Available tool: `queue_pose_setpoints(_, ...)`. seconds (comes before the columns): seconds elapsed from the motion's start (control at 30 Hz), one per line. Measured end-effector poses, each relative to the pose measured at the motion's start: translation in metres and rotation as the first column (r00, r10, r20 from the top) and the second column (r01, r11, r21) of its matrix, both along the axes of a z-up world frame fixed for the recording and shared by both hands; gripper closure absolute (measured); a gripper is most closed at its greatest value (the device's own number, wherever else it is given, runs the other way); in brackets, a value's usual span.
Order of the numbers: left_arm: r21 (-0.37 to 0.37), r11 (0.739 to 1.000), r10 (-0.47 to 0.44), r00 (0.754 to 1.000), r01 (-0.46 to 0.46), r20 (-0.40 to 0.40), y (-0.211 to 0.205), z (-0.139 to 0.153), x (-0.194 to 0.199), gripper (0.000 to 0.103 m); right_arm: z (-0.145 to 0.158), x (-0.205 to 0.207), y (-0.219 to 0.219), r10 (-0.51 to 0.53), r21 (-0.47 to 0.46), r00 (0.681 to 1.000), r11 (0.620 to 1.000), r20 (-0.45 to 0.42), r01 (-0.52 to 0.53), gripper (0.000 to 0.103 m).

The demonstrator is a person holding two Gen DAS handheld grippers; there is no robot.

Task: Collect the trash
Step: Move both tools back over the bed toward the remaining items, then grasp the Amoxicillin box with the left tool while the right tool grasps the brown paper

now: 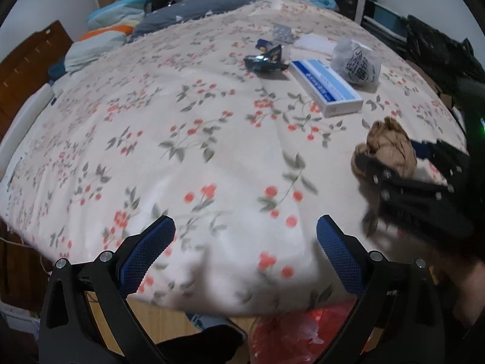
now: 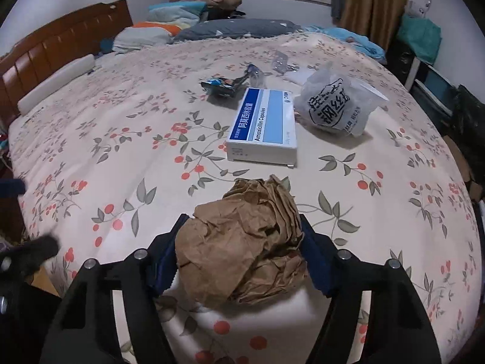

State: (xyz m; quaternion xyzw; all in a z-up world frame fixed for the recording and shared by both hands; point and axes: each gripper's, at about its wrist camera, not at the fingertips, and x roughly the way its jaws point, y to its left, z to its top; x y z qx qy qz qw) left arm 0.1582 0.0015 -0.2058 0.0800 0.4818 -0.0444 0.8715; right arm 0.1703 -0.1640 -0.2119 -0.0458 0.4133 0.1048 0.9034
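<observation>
My right gripper is shut on a crumpled brown paper ball over the near part of the floral bedspread; it also shows in the left wrist view, held in the right gripper. My left gripper is open and empty above the bed's front edge. Farther back lie a white and blue medicine box, a clear plastic bag with black print and dark snack wrappers. The left view shows the box, bag and wrappers.
A red plastic bag sits below the bed's front edge, under my left gripper. Pillows and folded clothes pile at the far end. A wooden headboard runs along the left. Dark shelving and boxes stand at the right.
</observation>
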Motion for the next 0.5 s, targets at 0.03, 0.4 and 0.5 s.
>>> queue_pose_setpoints(0.03, -0.002, 1.0, -0.005, 1.0, 0.005, 0.005, -0.006, 0.001, 0.005, 0.006, 0.002, -0.003, -0.005, -0.005, -0.014, 1.0, 1.0, 0.016, 0.006, 0.038)
queue_pose_setpoints(0.4, -0.01, 0.998, -0.061, 0.997, 0.061, 0.043, -0.111, -0.005, 0.096, 0.006, 0.005, -0.009, -0.098, -0.135, -0.029, 0.99, 0.99, 0.043, 0.136, 0.039)
queue_pose_setpoints(0.5, -0.014, 0.998, -0.062, 0.997, 0.062, 0.037, -0.13, -0.014, 0.12, 0.006, 0.003, -0.008, -0.109, -0.147, -0.016, 0.988, 0.989, 0.042, 0.148, 0.039)
